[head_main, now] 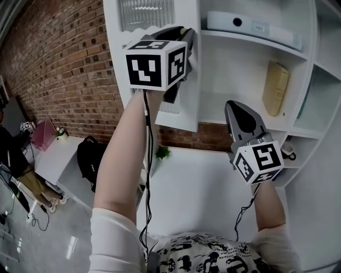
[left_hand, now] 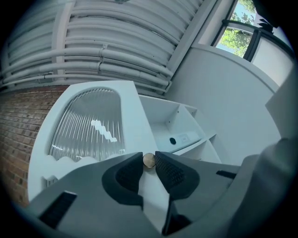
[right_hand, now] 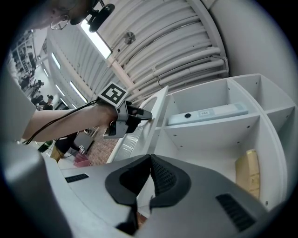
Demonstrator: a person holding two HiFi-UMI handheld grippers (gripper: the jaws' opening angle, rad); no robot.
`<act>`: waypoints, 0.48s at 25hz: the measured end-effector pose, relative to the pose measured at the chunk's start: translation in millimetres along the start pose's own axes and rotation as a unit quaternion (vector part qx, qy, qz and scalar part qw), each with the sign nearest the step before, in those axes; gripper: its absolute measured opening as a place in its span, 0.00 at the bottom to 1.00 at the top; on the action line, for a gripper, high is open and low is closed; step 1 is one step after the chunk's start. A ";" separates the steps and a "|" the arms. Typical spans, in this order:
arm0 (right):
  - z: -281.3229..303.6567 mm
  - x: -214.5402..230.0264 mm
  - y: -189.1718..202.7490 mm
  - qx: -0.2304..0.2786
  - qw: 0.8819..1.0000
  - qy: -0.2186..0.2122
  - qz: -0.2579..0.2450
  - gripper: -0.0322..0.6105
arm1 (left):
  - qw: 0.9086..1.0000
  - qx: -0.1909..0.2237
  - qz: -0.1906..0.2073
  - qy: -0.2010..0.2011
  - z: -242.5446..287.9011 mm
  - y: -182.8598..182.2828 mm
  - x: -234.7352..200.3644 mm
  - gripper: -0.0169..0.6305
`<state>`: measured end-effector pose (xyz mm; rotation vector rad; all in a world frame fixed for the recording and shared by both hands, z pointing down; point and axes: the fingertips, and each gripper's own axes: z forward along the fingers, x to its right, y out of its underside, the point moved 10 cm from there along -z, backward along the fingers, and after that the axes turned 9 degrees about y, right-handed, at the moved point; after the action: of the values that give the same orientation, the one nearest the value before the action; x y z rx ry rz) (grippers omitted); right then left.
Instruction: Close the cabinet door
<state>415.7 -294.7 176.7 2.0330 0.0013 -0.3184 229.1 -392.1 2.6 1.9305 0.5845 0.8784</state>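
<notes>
**Fig. – head view.** L tool (head_main: pixel 186 36), w/ its marker cube (head_main: pixel 154 66) (black-and-white square codes, no letters), is reaching up to the cabinet door (head_main: pixel 144 13). The door is standing open, swung out at the upper-left compartment of the cabinet (head_main: pixel 213 96), above the white table (head_main: pixel 197 186). R tool (head_main: pixel 233 105) is hovering lower right, in front of the open shelves, touching nothing.

**Writing.** A flat white device (head_main: pixel 250 25) is lying on the top shelf and carrying a small label (head_main: pixel 259 26); the print is too small to read. A tan box (head_main: pixel 277 88) is standing upright on the shelf below; any print on it is not resolving.

**L tool view.** The jaws are clenching the small brass knob (left_hand: pixel 149 160) on the door frame, just beside the ribbed glass pane (left_hand: pixel 86 128), w/ pads pressing on both sides. Only this view is showing the knob, plus the ceiling pipes (left_hand: pixel 93 60) and a window (left_hand: pixel 237 32) w/ greenery.

**R tool view.** The jaws are resting closed on each other, w/ nothing between. This view alone is showing the L tool side-on at the door's edge, w/ the forearm (right_hand: pixel 65 123) behind it.

**Head view only.** It is showing the brick wall (head_main: pixel 58 69) and a small plant (head_main: pixel 162 153).
</notes>
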 end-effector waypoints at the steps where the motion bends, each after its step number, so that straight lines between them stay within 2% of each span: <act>1: 0.9 0.9 2.6 0.000 1.000 0.001 0.000 0.07 | 1.000 -0.001 0.002 -0.001 2.9 2.9 -0.1 0.17; 12: 19.1 17.9 27.8 -0.012 1.000 0.003 0.008 0.07 | 0.999 -0.017 0.035 -0.023 35.9 19.9 -6.3 0.18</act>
<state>432.5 -326.7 188.7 2.0083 -0.0078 -0.3004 253.7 -425.4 5.9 1.9451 0.4734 0.8805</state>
